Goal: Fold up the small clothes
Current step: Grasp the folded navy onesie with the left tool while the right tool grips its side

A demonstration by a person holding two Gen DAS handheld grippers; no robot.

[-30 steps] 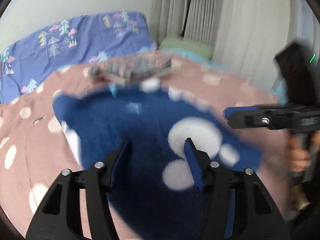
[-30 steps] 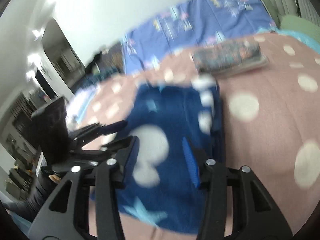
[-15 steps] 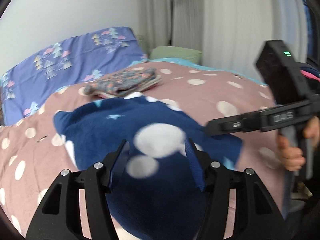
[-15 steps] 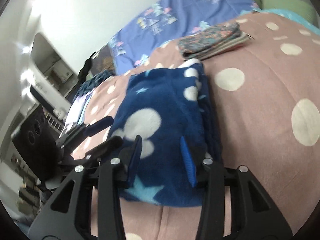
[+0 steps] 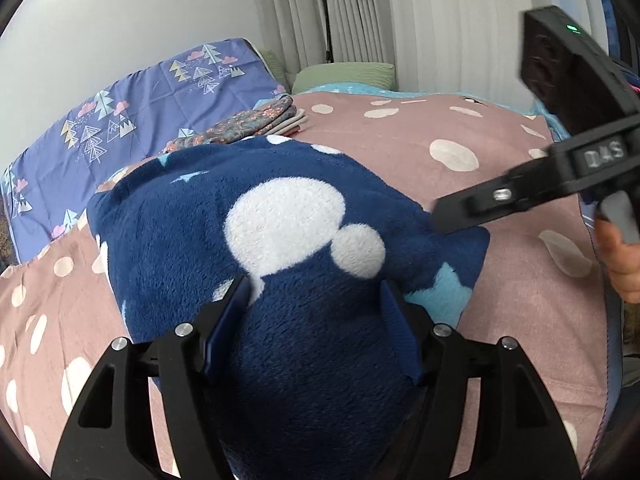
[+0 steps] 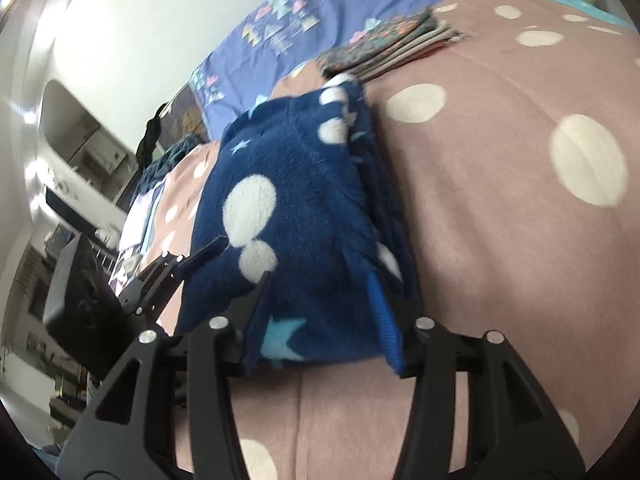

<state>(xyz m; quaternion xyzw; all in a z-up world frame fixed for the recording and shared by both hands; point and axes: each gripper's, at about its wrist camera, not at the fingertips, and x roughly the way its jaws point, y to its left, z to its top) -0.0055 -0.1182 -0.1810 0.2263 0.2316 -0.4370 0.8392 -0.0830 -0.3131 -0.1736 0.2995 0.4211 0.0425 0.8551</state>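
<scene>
- Fleece garment, navy with white blots and pale blue stars, is seen folded into a thick pad on the pink polka-dot bedspread; stacked layers show along its right edge in the right wrist view.
- Left gripper is held with jaws spread, one finger at each side of the garment's near edge; fleece bulges up between the blue pads, but no pinch is seen.
- Right gripper is likewise spread, its fingers straddling the near right corner where a pale blue star lies; whether the pads touch the fleece is hard to judge, as that view is blurred.
- Seen from the left wrist, the right gripper reaches in from the right, its tip at the garment's right edge, with the person's hand on the handle.
- Seen from the right wrist, the left gripper is at the garment's left edge.
- Beyond the garment, a stack of folded patterned clothes lies on the same bedspread, just past the garment's far edge.
- Behind that, a purple quilt with tree prints is noted, and a green pillow before pale curtains.
</scene>
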